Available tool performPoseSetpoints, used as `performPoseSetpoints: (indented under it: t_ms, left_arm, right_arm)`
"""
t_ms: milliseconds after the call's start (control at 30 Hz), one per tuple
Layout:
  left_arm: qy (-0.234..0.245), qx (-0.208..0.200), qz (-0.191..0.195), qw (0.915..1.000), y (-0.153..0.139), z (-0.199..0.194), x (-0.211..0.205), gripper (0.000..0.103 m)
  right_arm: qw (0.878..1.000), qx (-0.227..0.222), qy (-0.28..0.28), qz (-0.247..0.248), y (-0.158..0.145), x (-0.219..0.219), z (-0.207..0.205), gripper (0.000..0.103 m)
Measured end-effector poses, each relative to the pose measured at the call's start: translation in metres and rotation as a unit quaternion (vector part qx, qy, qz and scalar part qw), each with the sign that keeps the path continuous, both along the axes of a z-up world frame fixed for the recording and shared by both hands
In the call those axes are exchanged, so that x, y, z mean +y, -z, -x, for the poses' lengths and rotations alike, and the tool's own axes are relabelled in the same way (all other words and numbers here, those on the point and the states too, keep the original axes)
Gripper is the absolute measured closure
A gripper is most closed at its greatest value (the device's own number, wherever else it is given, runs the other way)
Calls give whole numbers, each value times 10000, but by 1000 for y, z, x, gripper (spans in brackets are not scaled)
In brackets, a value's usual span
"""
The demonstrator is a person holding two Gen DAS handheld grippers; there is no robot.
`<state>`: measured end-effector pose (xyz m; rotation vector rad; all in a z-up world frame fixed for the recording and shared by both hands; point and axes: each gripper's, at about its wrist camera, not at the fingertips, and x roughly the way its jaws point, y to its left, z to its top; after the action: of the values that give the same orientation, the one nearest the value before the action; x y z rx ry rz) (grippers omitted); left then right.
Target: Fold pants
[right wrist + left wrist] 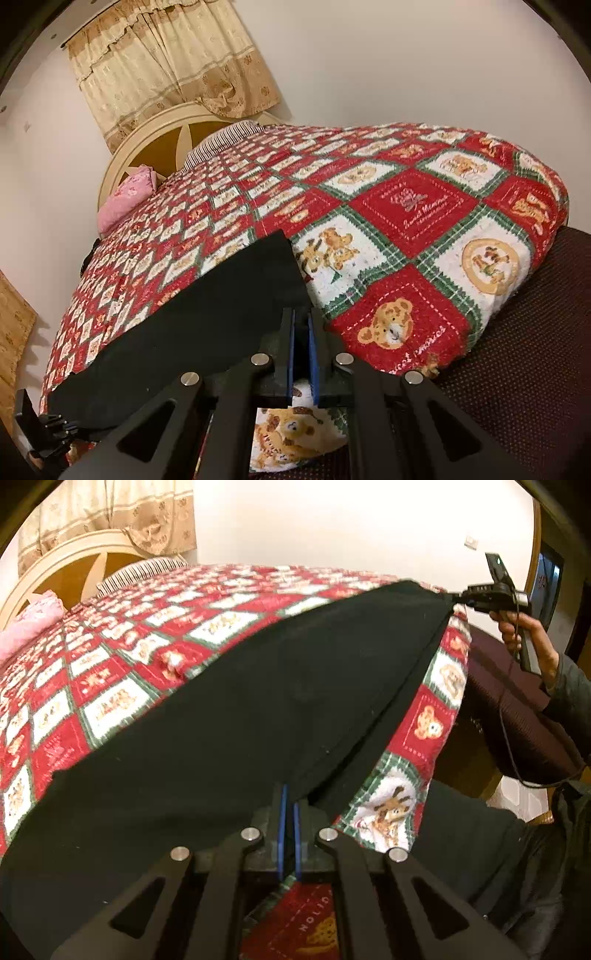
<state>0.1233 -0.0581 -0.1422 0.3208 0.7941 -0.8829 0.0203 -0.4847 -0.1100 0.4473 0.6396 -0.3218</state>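
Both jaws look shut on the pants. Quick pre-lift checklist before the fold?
1. Left gripper shut on the black pants near edge: ok, cloth runs between the blue pads.
2. Right gripper shut on the pants' other corner: ok; the left view shows it pinching the far corner.
3. Edge between the two grips straight, no sag: ok.
4. Pants lie flat on the quilt: ok for the part shown; the left end runs out of view.
5. Both layers caught in each grip: cannot tell.
6. Quilt not pinched along with the pants: cannot tell.
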Motion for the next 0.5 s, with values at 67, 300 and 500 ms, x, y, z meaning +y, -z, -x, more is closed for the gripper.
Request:
performPoseSetpoints:
  t_ms: [67,300,500]
  left_arm:
    - [-19,-17,11,10000,-2,0,3,99]
    - [-116,87,190,9997,-1,-2,10,99]
    - [5,90,230,9997,0,3,9,99]
  right_arm:
    - [10000,-17,2,50,-3,3,2,97]
    - [9999,-39,96,-124,0,-6,1,97]
    - [9999,-92,48,3,-8,-2,3,97]
